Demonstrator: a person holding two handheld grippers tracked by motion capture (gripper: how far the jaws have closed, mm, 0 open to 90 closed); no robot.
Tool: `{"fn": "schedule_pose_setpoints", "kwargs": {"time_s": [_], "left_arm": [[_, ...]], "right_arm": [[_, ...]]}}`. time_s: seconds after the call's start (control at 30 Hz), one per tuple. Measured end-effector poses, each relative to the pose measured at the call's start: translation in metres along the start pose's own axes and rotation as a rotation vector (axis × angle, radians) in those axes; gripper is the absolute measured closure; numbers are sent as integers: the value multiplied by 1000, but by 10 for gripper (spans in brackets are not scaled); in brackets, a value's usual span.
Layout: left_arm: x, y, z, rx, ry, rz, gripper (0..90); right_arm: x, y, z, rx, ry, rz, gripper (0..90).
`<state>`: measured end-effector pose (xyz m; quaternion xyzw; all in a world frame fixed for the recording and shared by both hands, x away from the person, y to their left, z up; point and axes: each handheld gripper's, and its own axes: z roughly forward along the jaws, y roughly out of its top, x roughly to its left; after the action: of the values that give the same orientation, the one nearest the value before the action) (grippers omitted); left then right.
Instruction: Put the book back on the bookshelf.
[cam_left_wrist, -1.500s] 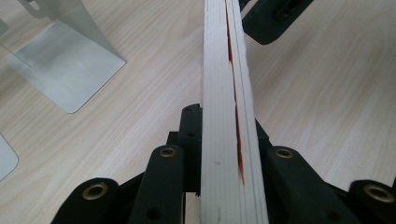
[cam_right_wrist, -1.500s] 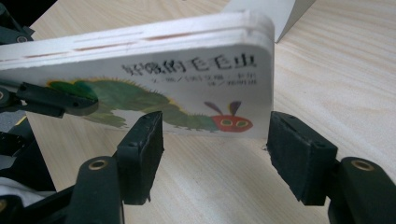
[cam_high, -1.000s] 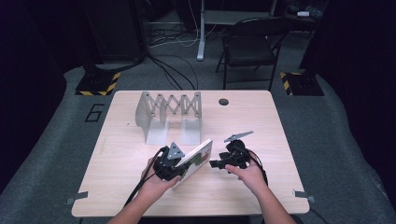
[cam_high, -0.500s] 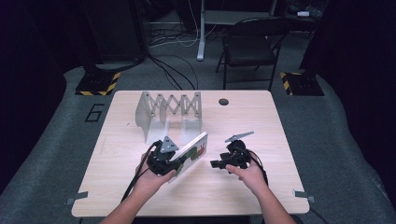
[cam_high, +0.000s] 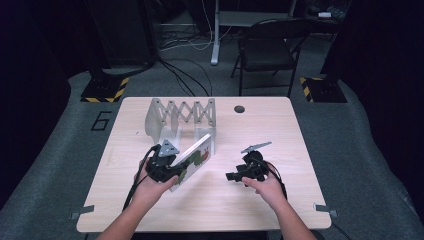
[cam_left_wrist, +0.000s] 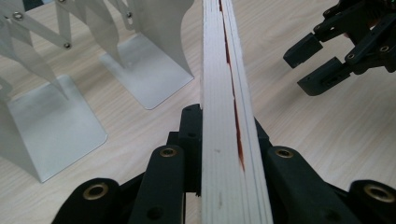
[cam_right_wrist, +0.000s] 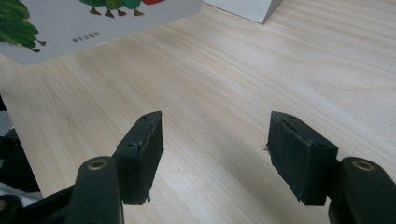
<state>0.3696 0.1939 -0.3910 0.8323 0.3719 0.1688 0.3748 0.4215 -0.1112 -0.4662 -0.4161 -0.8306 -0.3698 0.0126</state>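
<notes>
My left gripper (cam_high: 172, 170) is shut on a white picture book (cam_high: 194, 156) with green and red artwork on its cover, held up on edge above the table. In the left gripper view the book's page edges (cam_left_wrist: 229, 93) rise straight between the jaws toward the metal book rack (cam_left_wrist: 70, 84). That rack (cam_high: 177, 117) is a white accordion-style stand with upright dividers at the table's middle back. My right gripper (cam_high: 234, 176) is open and holds nothing, to the right of the book; its pads (cam_right_wrist: 142, 154) hover over bare wood, the book cover (cam_right_wrist: 93, 18) beyond.
A light wooden table (cam_high: 280, 135) has a dark round grommet hole (cam_high: 239, 108) near its far edge. A folding chair (cam_high: 267, 45) and cables lie on the floor behind. Bare wood spreads to the right of the rack.
My left gripper has carried the book a little farther from me, toward the rack. The right gripper has stayed about where it was, open.
</notes>
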Motion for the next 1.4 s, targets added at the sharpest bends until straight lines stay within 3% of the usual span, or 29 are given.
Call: {"fn": "schedule_pose_setpoints", "kwargs": {"time_s": [0.73, 1.3, 1.4], "left_arm": [[18, -5, -14, -4, 45, -33, 760], [36, -11, -25, -2, 91, -80, 761], [40, -13, -26, -9, 103, -108, 761]], "right_arm": [[-1, -2, 1, 15, -6, 14, 357], [-1, -2, 2, 19, -4, 9, 357], [-1, -2, 2, 20, -6, 10, 357]]}}
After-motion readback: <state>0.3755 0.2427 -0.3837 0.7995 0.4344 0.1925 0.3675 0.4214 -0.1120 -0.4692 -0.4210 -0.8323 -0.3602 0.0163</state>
